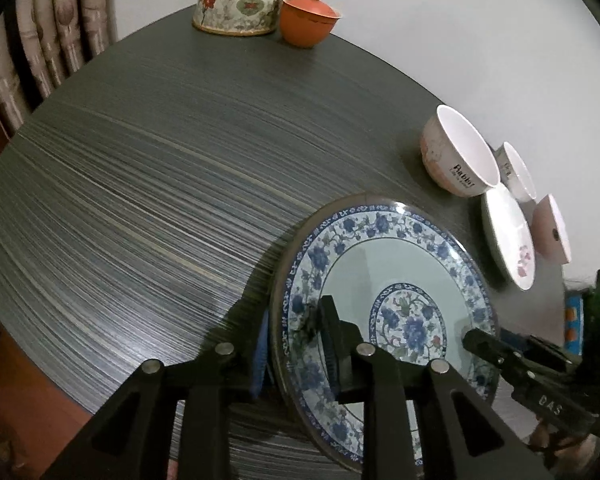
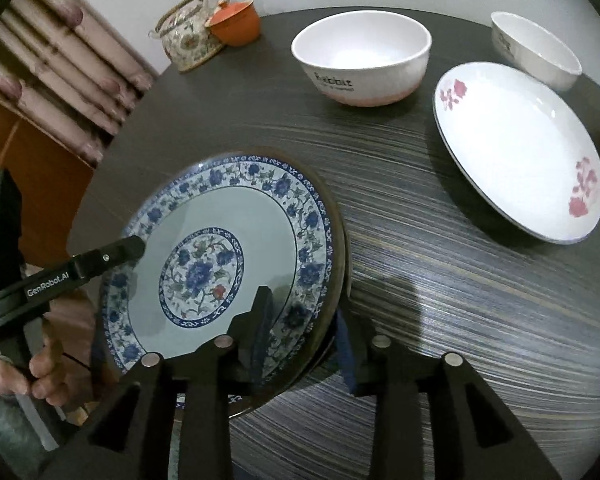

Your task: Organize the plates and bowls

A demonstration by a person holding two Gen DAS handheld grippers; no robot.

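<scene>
Right wrist view: both grippers straddled opposite rims of the blue-patterned plate [image 2: 220, 264] on the dark table [image 2: 440, 288]; right gripper [image 2: 304, 332] slack, left gripper [image 1: 292, 332] narrow, grip unclear.

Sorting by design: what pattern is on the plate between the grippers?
Blue floral border and centre medallion on the plate; right wrist view shows it best.

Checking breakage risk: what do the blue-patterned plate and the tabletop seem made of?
Blue-patterned plate: probably glazed ceramic or porcelain; glossy face shows reflections. Tabletop: likely laminate or veneer with dark streaked grain and a low sheen.
</scene>
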